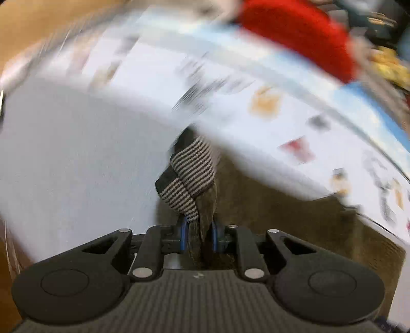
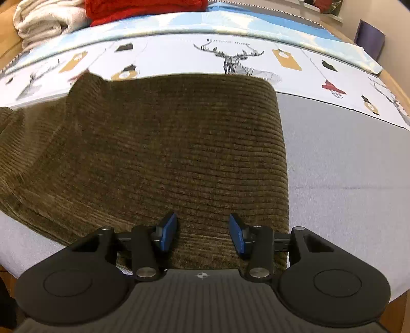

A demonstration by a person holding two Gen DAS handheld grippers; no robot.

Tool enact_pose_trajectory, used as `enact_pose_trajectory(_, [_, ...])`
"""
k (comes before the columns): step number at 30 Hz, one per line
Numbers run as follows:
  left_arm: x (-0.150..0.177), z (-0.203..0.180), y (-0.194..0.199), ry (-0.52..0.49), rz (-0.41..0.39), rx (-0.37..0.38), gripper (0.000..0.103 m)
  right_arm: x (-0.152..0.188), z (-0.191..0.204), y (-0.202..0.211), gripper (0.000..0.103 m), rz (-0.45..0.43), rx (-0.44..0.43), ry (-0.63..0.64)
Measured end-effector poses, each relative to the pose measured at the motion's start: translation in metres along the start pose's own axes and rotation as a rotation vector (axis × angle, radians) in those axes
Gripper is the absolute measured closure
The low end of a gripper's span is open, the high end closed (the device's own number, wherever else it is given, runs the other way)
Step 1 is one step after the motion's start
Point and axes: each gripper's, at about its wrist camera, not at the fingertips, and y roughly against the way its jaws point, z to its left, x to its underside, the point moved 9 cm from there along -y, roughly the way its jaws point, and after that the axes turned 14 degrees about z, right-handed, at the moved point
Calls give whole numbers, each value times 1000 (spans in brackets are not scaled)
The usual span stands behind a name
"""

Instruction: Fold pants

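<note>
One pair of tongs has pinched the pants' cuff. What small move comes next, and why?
Probably carry the striped cuff across the olive pants. The left tongs are shut on it, while the right tongs sit open above the flat cloth.

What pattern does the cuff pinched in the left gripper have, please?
Thin dark-and-light stripes on the cuff, clearest in the left wrist view.

Setting: a home, most likely a bedroom. Evidence: bed (image 2: 346, 158) with grey sheet; duvet cover (image 2: 179, 53) printed with deer and lanterns across its far edge; folded white towels (image 2: 43, 23) and red blanket (image 2: 143, 9) at the far left corner.
</note>
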Motion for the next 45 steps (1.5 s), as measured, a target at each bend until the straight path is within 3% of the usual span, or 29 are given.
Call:
enact_pose_trajectory(4, [12,-122,57,-347,-228,77,86,-14,-17,27,56,-147,-55,-91])
enact_pose_trajectory(6, [39,-186,76,-515,-281,181,87,-16,-28,38,56,-205,-63,-138])
enact_pose_trajectory(8, [76,-243,88,-685,-310,297,86,-18,-43,46,56,-247,-83,-198])
enact_pose_trajectory(9, [100,-272,91,-791,-306,361,81,-16,-51,48,56,-261,-100,-233])
enact_pose_trajectory(10, [122,-295,88,-890,-269,422,68,-15,-59,50,56,-271,-121,-271])
enact_pose_trajectory(11, [142,-314,85,-969,-212,491,62,-13,-67,51,55,-273,-149,-312])
enact_pose_trajectory(13, [141,-324,86,-924,-230,531,51,-8,-80,46,57,-250,-203,-394])
enact_pose_trajectory(15, [113,-315,79,-779,-190,596,47,-1,-95,34,53,-190,-204,-467])
enact_pose_trajectory(16, [98,-307,71,-708,-159,598,47,2,-101,31,53,-185,-244,-512])
enact_pose_trajectory(18, [64,-279,47,-567,-117,523,47,4,-110,28,53,-180,-312,-567])
enact_pose_trajectory(20, [44,-255,17,-482,-44,407,47,3,-112,29,52,-187,-313,-572])
enact_pose_trajectory(23, [36,-227,-21,-409,83,312,47,-2,-98,24,39,-160,-380,-532])
enact_pose_trajectory(26, [43,-219,-32,-455,111,254,47,-9,-75,9,31,-91,-396,-447])
enact_pose_trajectory(30, [62,-213,-23,-528,84,249,47,-13,-55,1,28,-60,-299,-379])
enact_pose_trajectory(32, [65,-215,-19,-533,79,247,47,-16,-52,3,47,-75,-310,-381])
enact_pose_trajectory(34, [68,-214,-17,-539,78,244,47,-19,-49,12,73,-119,-280,-350])
enact_pose_trajectory(37, [70,-219,-16,-567,73,244,47,-22,-44,36,83,-220,-260,-304])
enact_pose_trajectory(41, [80,-228,-11,-631,72,272,47,-23,-56,90,85,-421,-250,-295])
enact_pose_trajectory(43, [91,-235,-11,-697,88,288,47,-22,-70,97,85,-433,-233,-331])
enact_pose_trajectory(45, [109,-242,-16,-792,124,307,47,-15,-77,76,82,-323,-190,-333])
